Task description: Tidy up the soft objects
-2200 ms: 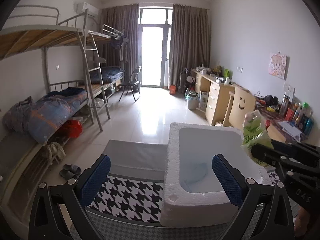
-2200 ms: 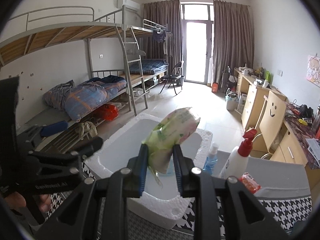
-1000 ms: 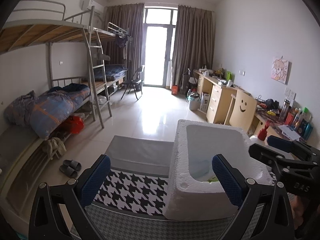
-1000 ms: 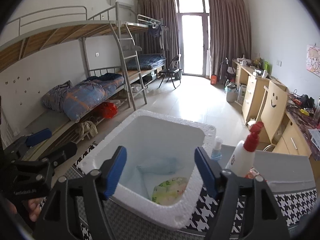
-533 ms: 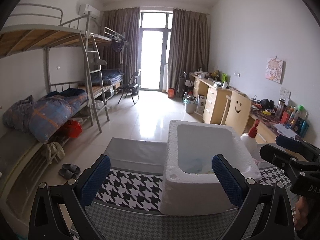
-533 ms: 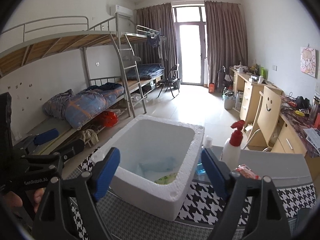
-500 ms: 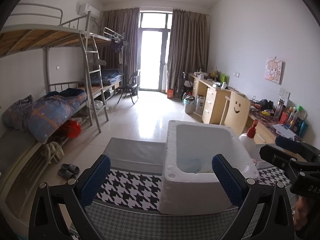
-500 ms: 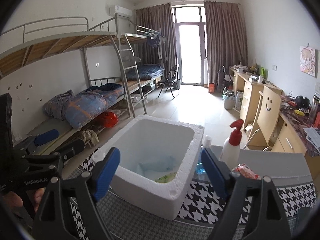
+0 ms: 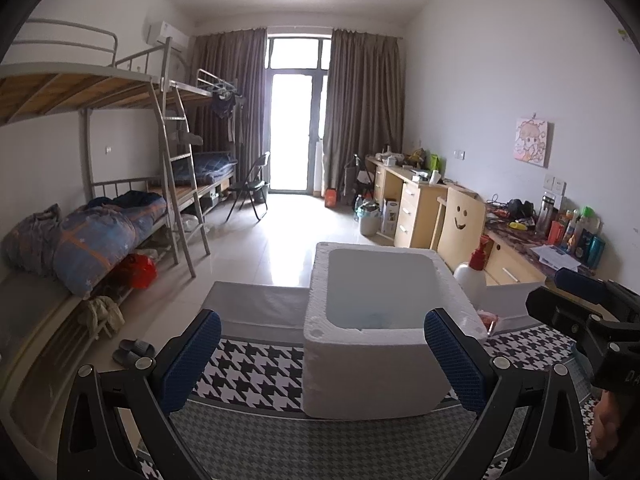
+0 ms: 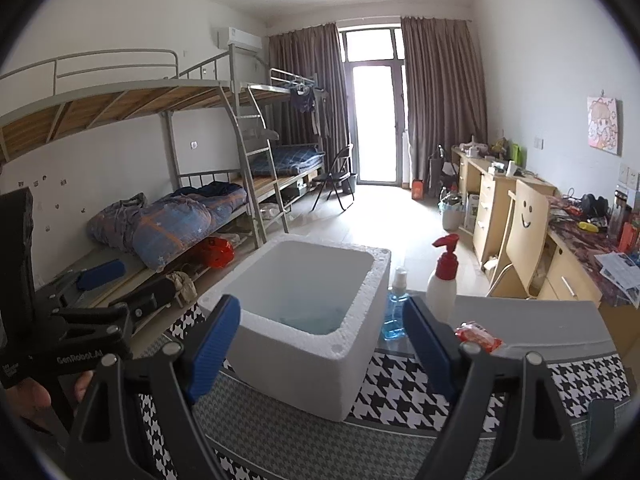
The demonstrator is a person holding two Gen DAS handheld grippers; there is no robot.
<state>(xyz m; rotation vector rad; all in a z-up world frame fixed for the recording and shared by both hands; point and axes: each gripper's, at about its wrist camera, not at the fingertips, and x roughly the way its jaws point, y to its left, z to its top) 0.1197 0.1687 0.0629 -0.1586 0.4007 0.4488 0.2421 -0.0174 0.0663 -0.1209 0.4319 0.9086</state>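
Both our tools, left [image 9: 318, 354] and right [image 10: 322, 340], gape empty; the red packet [image 10: 478, 334] lies just right of ours (right hand nearer).

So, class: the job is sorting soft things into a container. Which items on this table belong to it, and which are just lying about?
Belongs to the job:
- white foam box
- small red soft packet

Just lying about:
- red-capped white pump bottle
- small blue-liquid bottle
- houndstooth cloth
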